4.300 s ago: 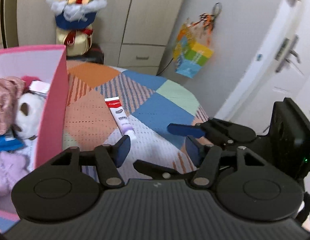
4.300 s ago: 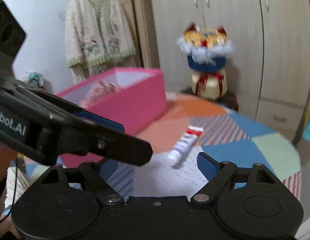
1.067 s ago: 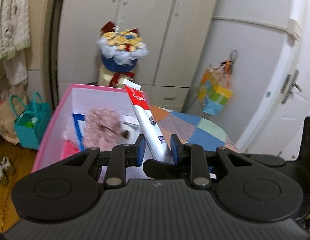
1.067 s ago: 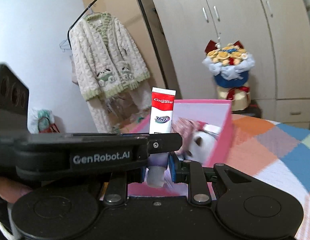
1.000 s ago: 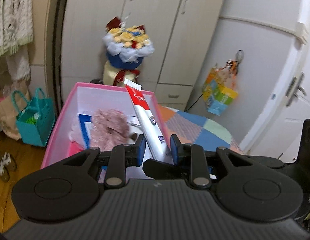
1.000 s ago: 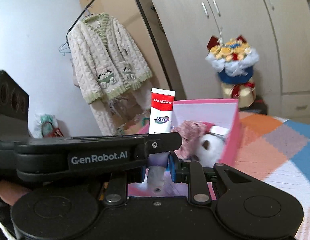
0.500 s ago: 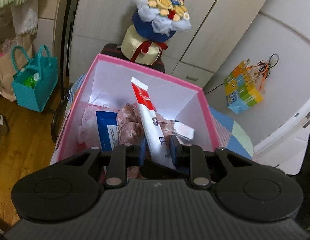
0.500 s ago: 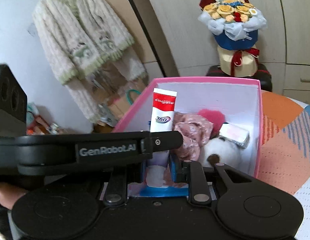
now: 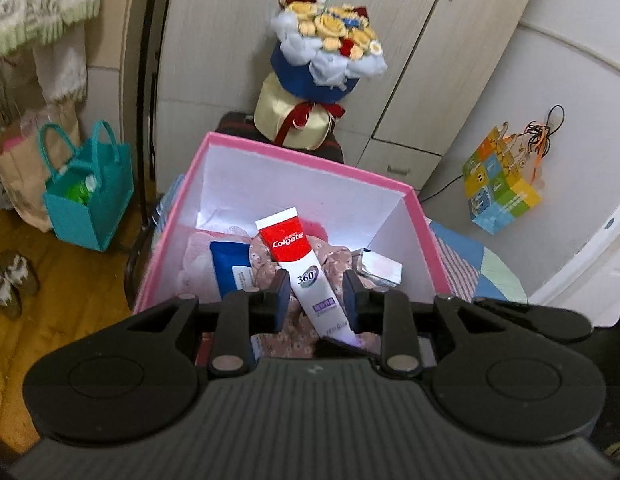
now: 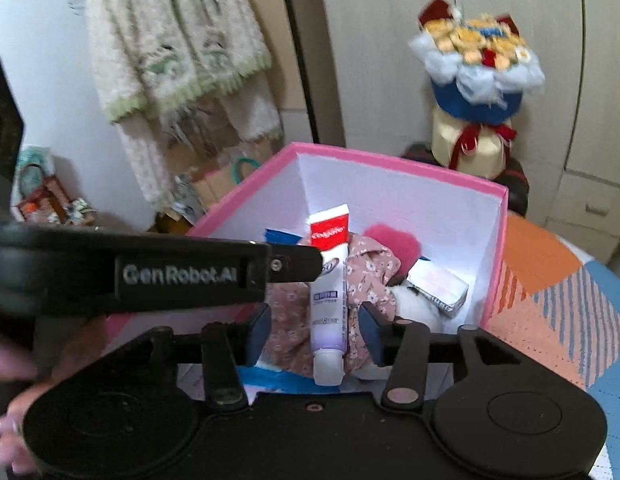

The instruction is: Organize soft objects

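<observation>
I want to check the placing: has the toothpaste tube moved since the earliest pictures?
Yes. The toothpaste tube went from the patchwork cover into the pink box, onto the floral cloth; both grippers' jaws have just opened.

Bedroom corner with pale wardrobes and a wooden floor

Light wood-grain wardrobe (image 9: pixel 238 40) doors fill the back wall, small drawers (image 9: pixel 401 160) low at their right. A flower bouquet (image 9: pixel 321 64) in blue wrap stands on a dark case before them. A fluffy cream cardigan (image 10: pixel 174 40) hangs by the white wall; below it a teal bag (image 9: pixel 86 196) sits on the wooden floor (image 9: pixel 70 292). A colourful paper bag (image 9: pixel 501 188) hangs near a white door (image 9: pixel 589 260).
</observation>
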